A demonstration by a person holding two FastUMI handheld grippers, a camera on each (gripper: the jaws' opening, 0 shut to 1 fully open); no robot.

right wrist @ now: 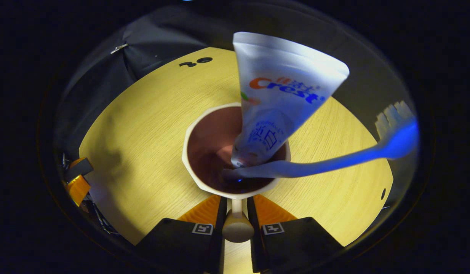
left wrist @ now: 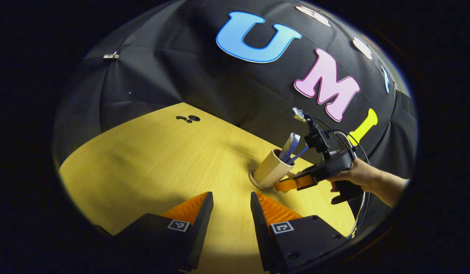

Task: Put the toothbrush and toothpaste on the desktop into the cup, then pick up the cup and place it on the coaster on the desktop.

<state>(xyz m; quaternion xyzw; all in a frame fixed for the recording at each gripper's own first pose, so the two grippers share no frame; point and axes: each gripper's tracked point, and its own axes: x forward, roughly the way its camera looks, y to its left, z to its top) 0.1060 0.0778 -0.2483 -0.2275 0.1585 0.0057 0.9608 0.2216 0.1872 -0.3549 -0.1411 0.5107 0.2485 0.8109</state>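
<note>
Right tool (right wrist: 237, 207) clamps the cup (right wrist: 204, 152) handle at frame centre; Crest toothpaste (right wrist: 280, 95) and toothbrush (right wrist: 334, 161) inside; left tool (left wrist: 232, 207) apart.

desktop (left wrist: 151, 160) bare – cup (left wrist: 271, 169) sole obstacle

Staged recording booth, not a lived-in room: black cloth wall (left wrist: 204, 83) draped and pinned with a metal clip (left wrist: 111, 56) at far left, closing in behind a bare round wooden tabletop (left wrist: 151, 160) lit brightly against dark surroundings.
</note>
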